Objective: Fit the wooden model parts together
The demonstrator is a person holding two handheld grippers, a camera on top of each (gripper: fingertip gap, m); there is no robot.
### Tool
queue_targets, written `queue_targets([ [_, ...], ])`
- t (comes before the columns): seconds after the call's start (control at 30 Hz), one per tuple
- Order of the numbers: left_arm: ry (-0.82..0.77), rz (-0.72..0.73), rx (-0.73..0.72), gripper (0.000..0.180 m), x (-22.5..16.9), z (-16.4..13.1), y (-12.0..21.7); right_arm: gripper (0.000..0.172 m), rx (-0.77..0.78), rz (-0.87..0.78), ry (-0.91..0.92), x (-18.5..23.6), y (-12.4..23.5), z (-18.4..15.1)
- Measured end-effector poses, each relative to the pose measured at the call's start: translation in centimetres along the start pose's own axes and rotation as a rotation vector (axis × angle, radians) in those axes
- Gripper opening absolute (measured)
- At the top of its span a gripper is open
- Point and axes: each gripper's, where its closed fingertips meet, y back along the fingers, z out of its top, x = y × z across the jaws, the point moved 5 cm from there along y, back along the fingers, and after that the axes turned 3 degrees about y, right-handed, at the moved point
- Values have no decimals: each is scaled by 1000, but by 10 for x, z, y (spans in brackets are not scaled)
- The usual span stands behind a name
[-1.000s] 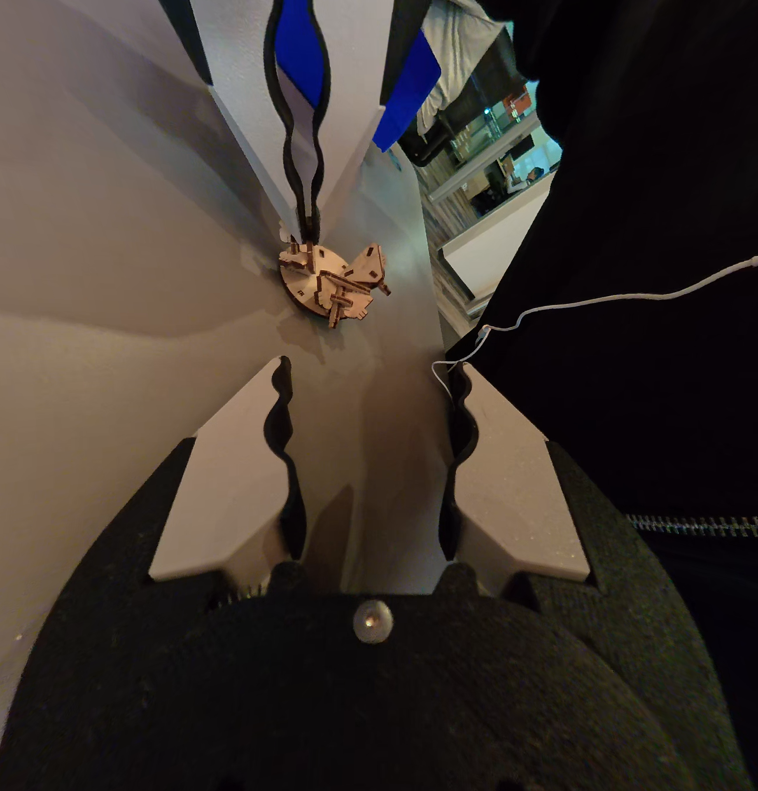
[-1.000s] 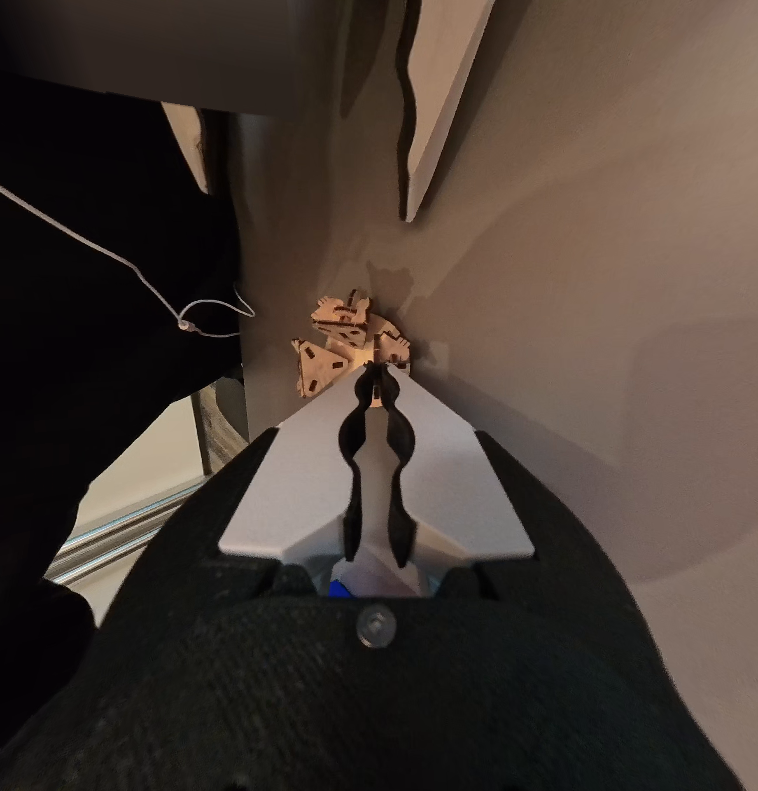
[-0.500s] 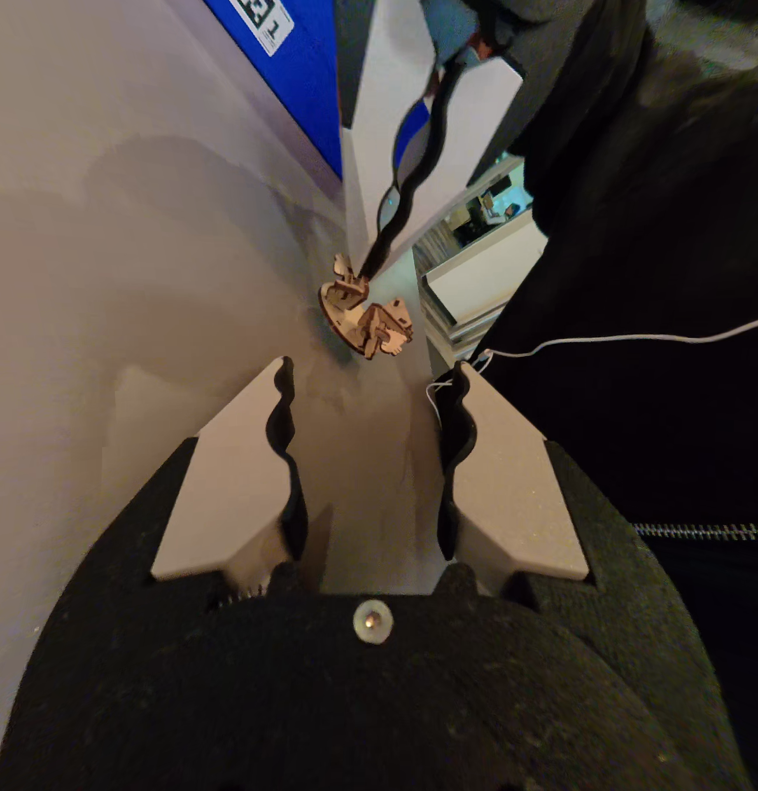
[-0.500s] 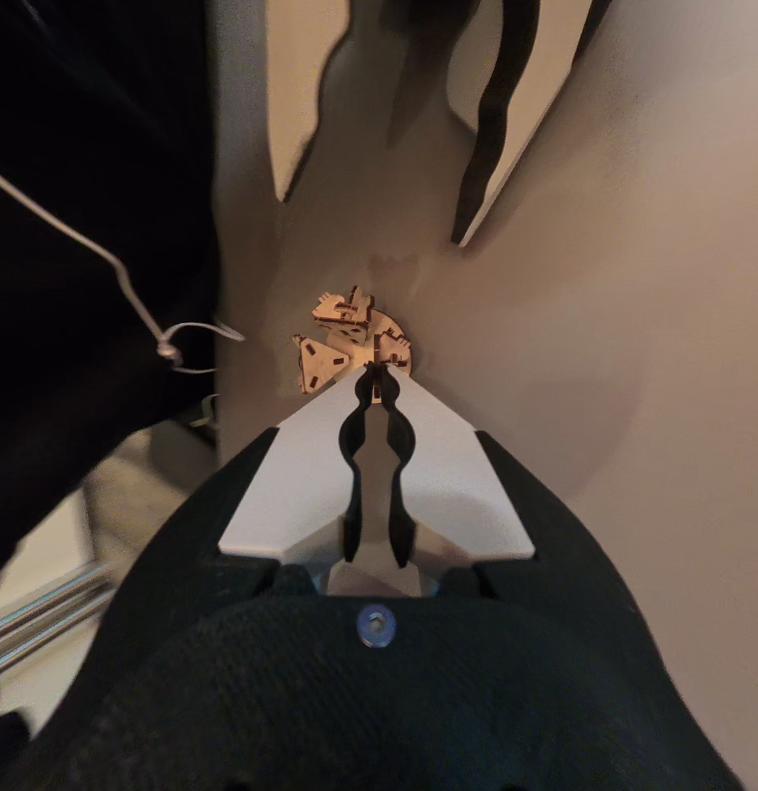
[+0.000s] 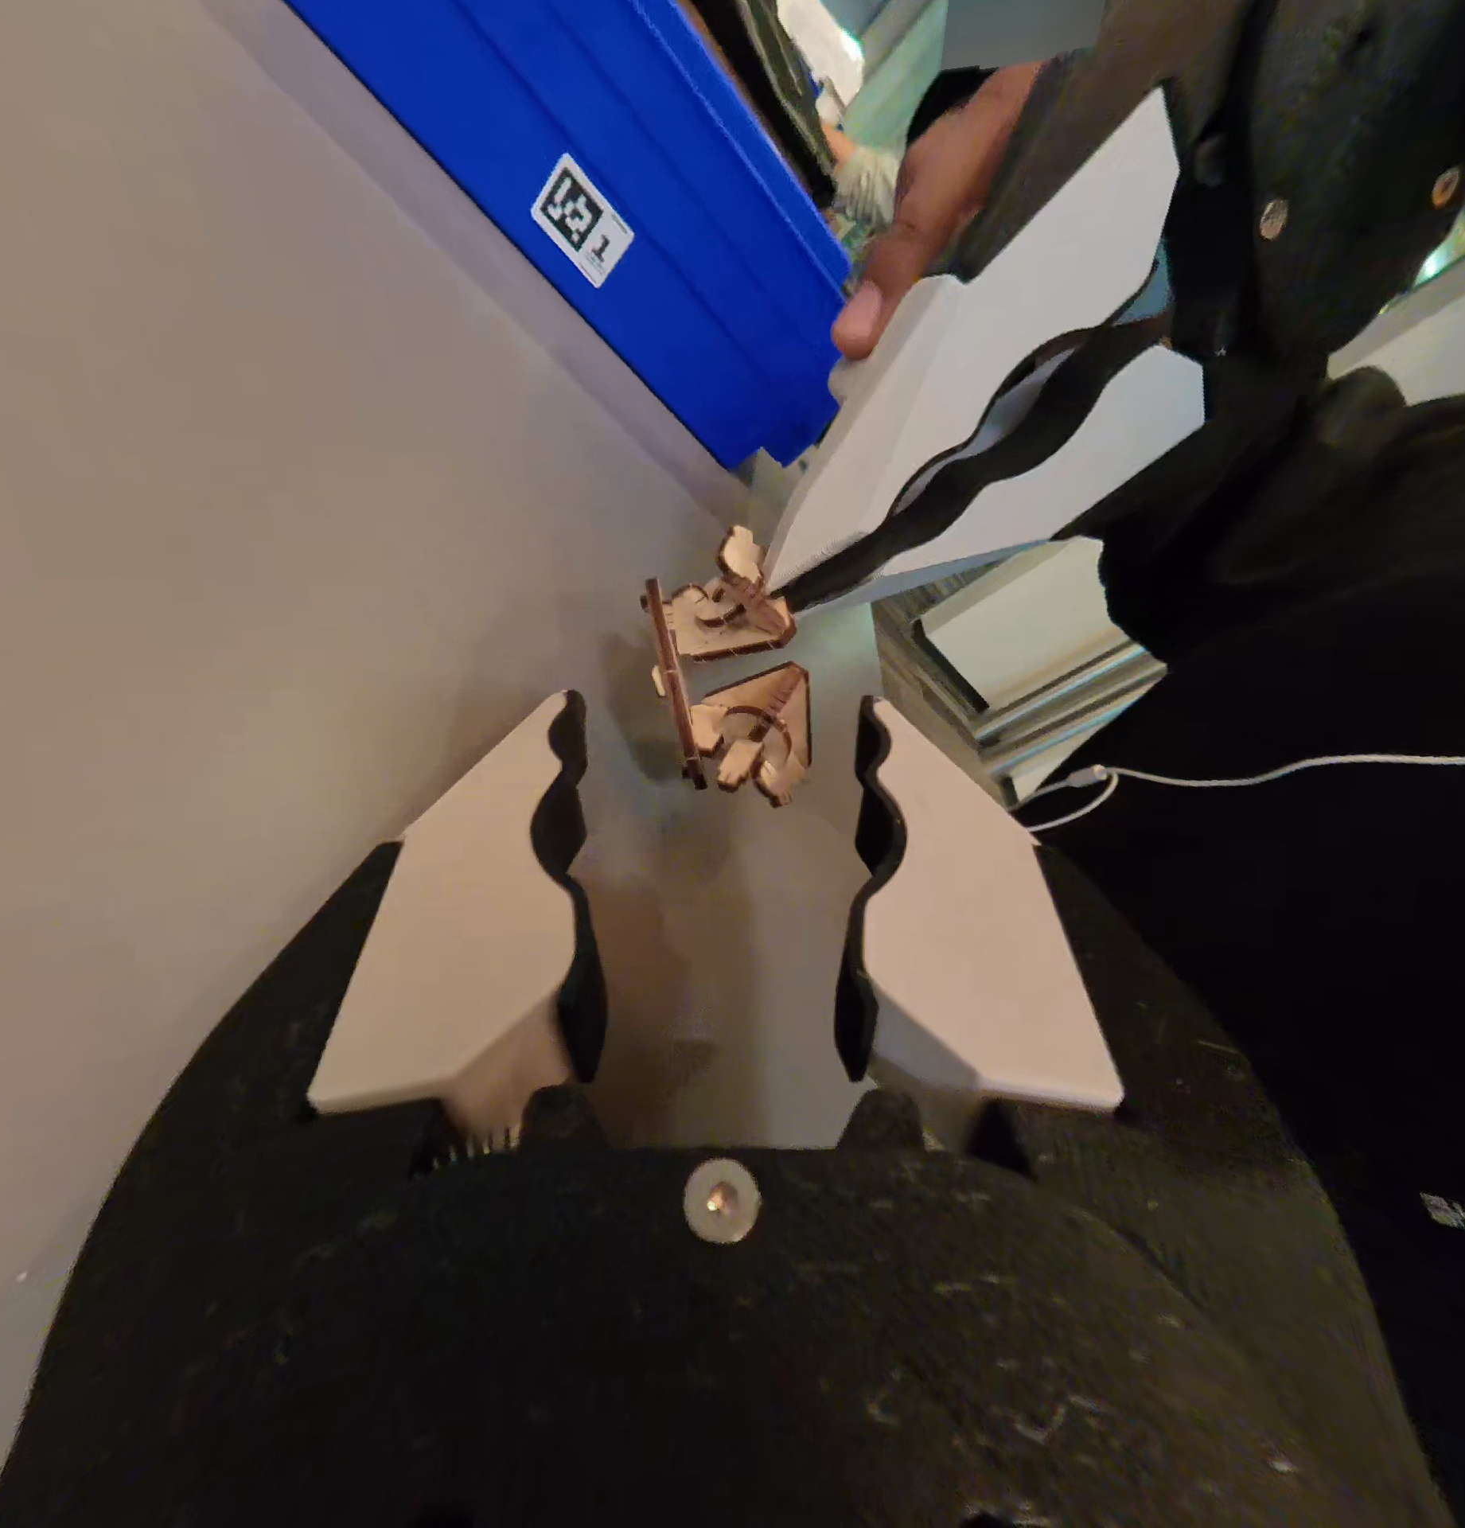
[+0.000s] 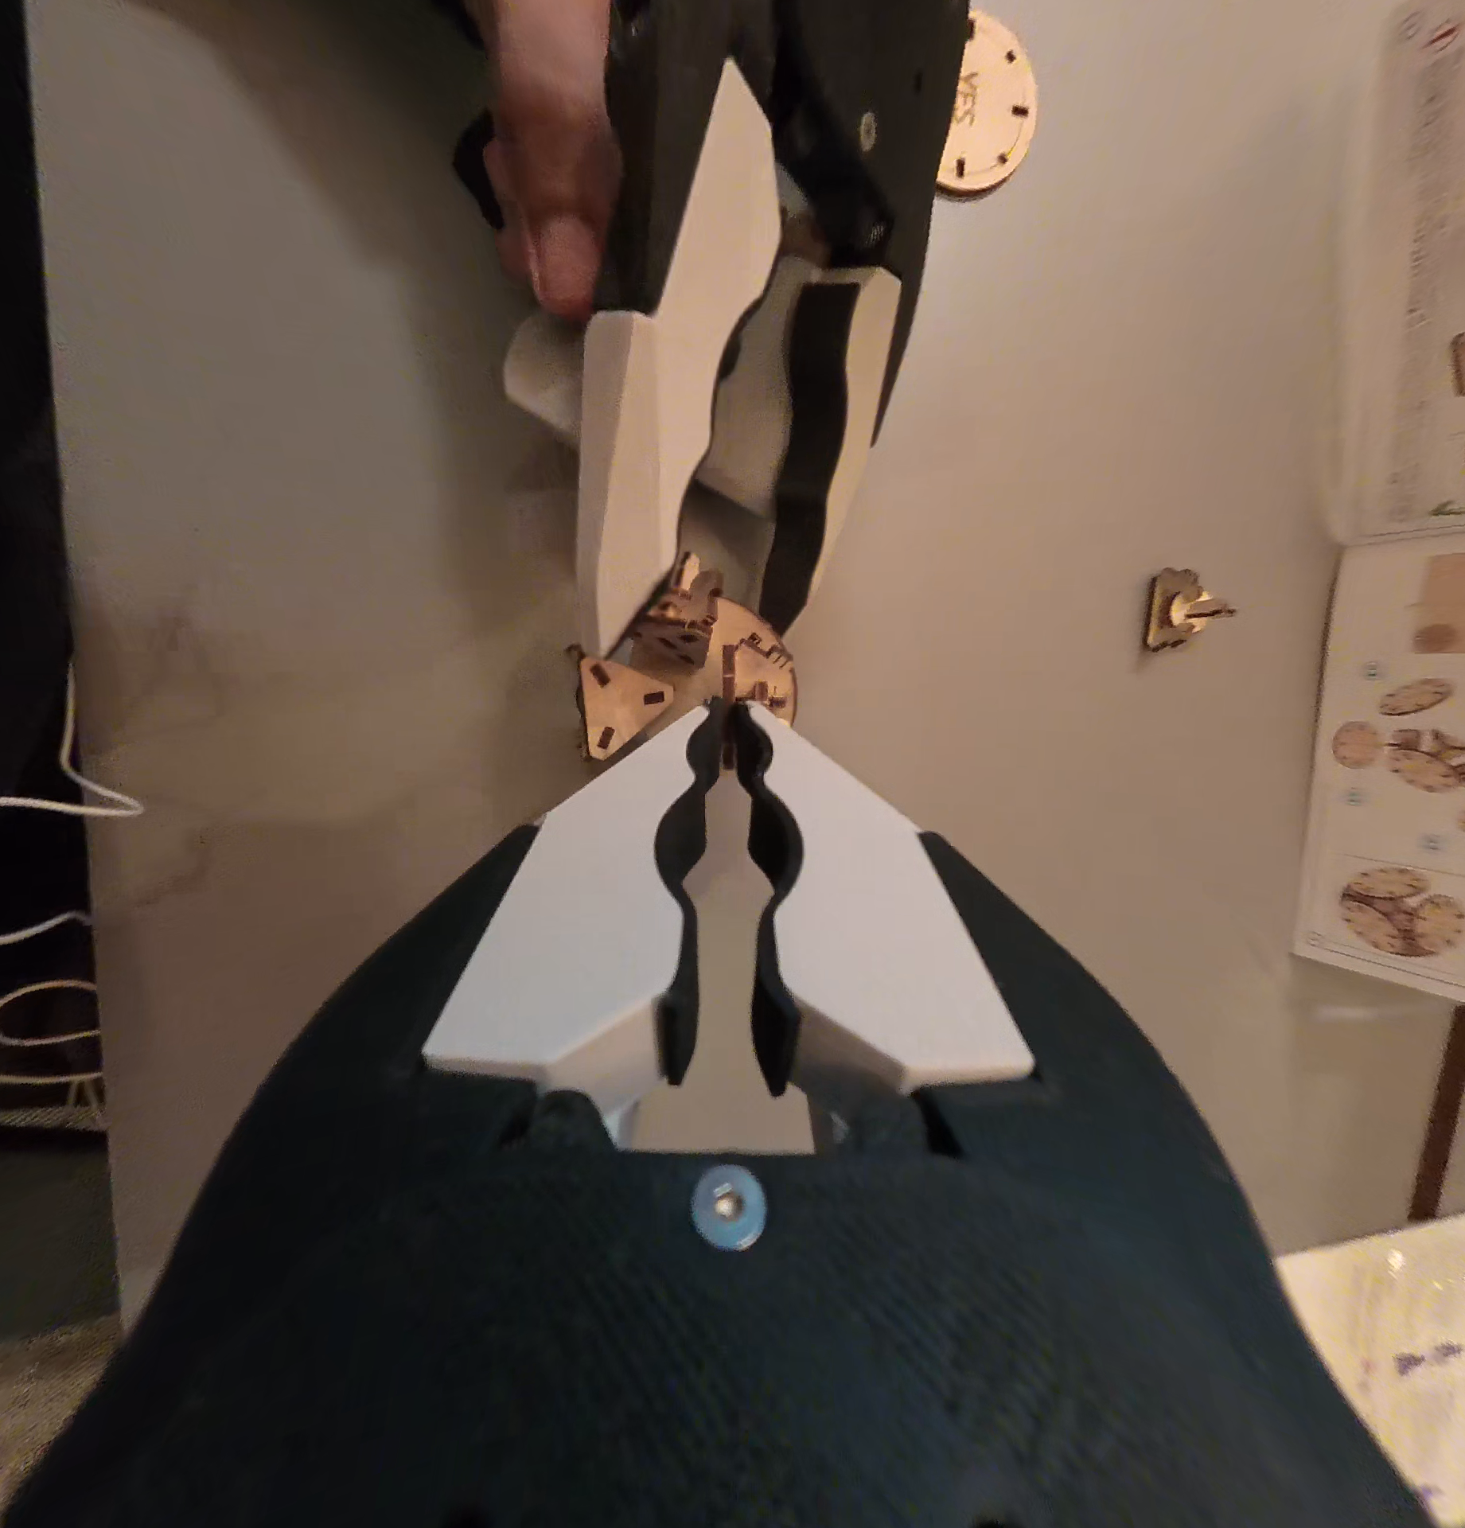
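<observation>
The wooden puzzle assembly [image 5: 725,686], a round laser-cut disc with triangular plates slotted upright into it, hangs in the air just above the pale grey table [image 5: 216,579], near its edge. The right gripper [image 6: 725,709] is clamped tight on one thin upright tab of it, both black pads pinching the wood, and that looks like the only thing carrying it. The left gripper [image 5: 716,744] has its jaws spread wide, coming in around the far side of the assembly; one of its white fingers [image 6: 621,496] sits right up against a plate, though I can't tell if it presses. My worry is that narrow tab: a nudge from the open fingers could twist the piece in the pinch, snap the tab, or pop a slotted plate loose and drop it off the table edge. Around it, a blue bin [image 5: 629,207] with a printed marker stands at the back, a second small wooden piece [image 6: 1179,612] and a spare slotted disc [image 6: 989,107] lie well apart, and illustrated instruction sheets [image 6: 1407,744] rest at the side. A white cable [image 5: 1208,777] trails across the person's dark clothing.
</observation>
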Motion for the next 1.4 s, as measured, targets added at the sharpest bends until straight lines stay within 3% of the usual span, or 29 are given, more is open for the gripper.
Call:
queue_targets([
  [0.2,-71,-31,-41,37,-15,2,-3,1,10,-126,9,11,15,10],
  [0.37,-97,-35,-78,35,-22,5,-1,3,27,-192,-10,17,23,15],
  [0.5,-81,-51,-128,35,-23,12,6,26,19,-206,-68,19,28,19],
  [0.53,-84,-49,-137,34,-23,13,8,41,10,-238,-81,16,30,19],
  [0.6,-97,-37,-153,34,-22,16,11,44,-26,-265,-110,14,35,21],
  [0.73,-148,-43,-179,34,-24,21,17,58,-190,-328,-203,5,47,20],
  [0.9,-297,-54,-241,34,-36,28,27,71,-620,-258,-265,-4,50,18],
  [1.03,-436,1,-266,34,-33,31,37,72,-956,-146,-320,-20,58,2],
  [1.13,-525,48,-258,34,-29,32,43,61,-1157,-112,-357,-30,58,-6],
  [1.2,-566,58,-243,34,-29,30,45,58,-1181,-101,-356,-28,42,-5],
  [1.23,-584,64,-236,34,-30,30,45,67,-1132,-32,-357,-21,34,1],
  [1.27,-604,70,-227,33,-30,29,46,66,-1070,16,-326,-12,29,7],
  [1.33,-648,69,-203,34,-34,26,44,63,-1032,-55,-283,-7,21,10],
  [1.4,-693,70,-179,33,-38,22,41,61,-1068,-10,-303,-3,20,11],
])
